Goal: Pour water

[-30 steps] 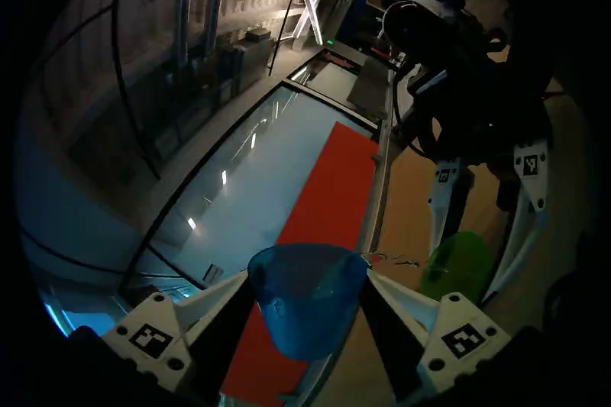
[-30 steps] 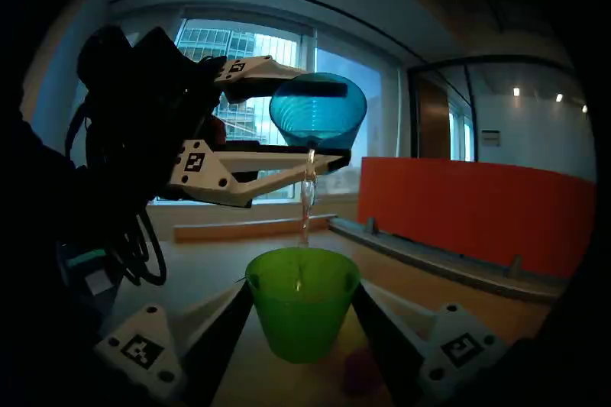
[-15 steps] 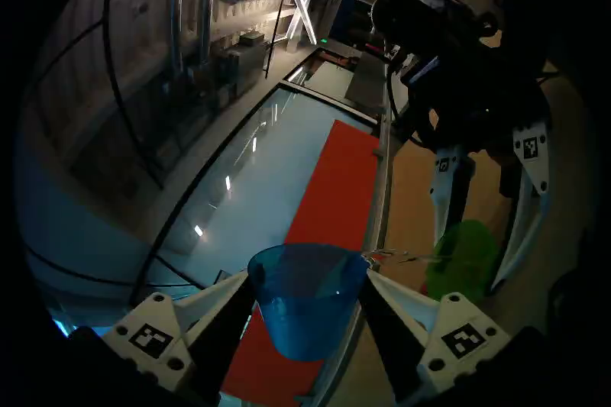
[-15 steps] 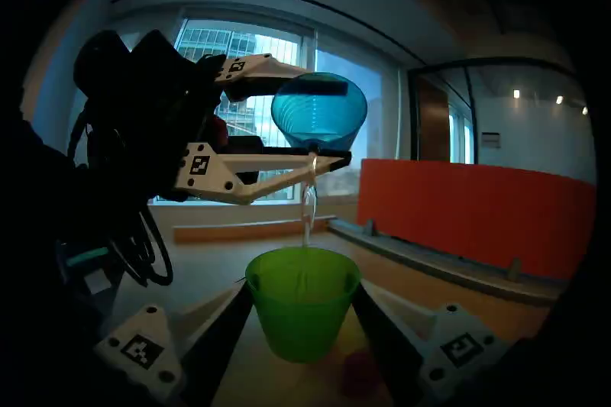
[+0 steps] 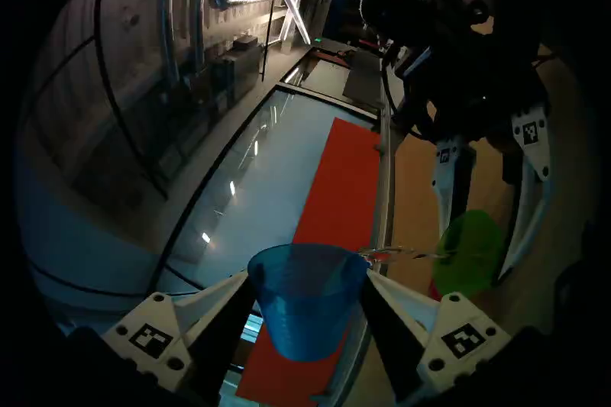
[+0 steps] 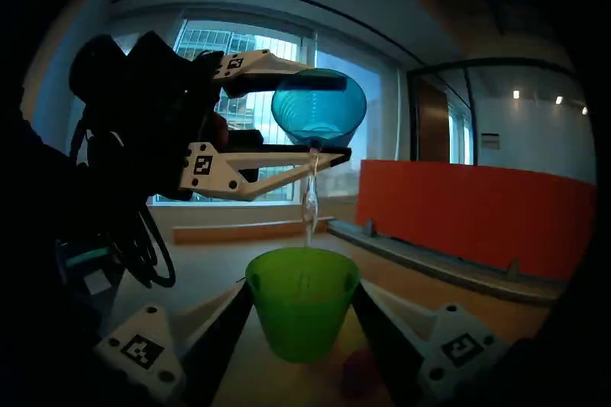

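Tipped near horizontal: blue cup [image 6: 318,108]; stream [image 6: 309,205] falls into upright green cup [image 6: 303,302].

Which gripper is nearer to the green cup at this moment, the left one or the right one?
Right. The right gripper holds the green cup between its fingers. The left gripper is above it, apart, tipping the blue cup so water streams down into it.

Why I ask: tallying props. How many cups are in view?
2: a blue cup tipped in the left tool, pouring, and a green cup held upright beneath it in the right tool. Others may be hidden.
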The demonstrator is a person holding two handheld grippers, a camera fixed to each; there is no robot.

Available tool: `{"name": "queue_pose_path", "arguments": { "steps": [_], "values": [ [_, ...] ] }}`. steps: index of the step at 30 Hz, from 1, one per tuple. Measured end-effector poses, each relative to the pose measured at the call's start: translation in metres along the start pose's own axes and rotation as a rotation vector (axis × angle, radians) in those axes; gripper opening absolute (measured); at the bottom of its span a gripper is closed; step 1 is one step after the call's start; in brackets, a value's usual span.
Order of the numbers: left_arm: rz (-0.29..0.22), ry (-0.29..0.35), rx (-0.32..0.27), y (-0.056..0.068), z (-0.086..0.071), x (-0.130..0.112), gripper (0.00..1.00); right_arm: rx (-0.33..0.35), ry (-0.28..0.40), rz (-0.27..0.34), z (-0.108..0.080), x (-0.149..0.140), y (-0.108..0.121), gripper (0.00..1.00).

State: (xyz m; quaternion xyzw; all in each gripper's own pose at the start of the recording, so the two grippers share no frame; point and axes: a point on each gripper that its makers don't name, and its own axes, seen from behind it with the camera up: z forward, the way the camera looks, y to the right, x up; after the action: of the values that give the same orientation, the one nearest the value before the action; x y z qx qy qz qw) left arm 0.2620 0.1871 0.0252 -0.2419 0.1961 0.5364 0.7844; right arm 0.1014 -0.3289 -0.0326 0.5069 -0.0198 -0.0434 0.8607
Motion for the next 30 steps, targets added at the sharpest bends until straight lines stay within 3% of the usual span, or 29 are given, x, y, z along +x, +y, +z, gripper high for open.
{"name": "queue_pose_path", "arguments": {
  "steps": [30],
  "values": [
    [0.097, 0.004, 0.022, -0.011, -0.004, 0.006, 0.86, -0.004, 0.007, -0.001, 0.001, 0.002, 0.001, 0.90]
  ]
}}
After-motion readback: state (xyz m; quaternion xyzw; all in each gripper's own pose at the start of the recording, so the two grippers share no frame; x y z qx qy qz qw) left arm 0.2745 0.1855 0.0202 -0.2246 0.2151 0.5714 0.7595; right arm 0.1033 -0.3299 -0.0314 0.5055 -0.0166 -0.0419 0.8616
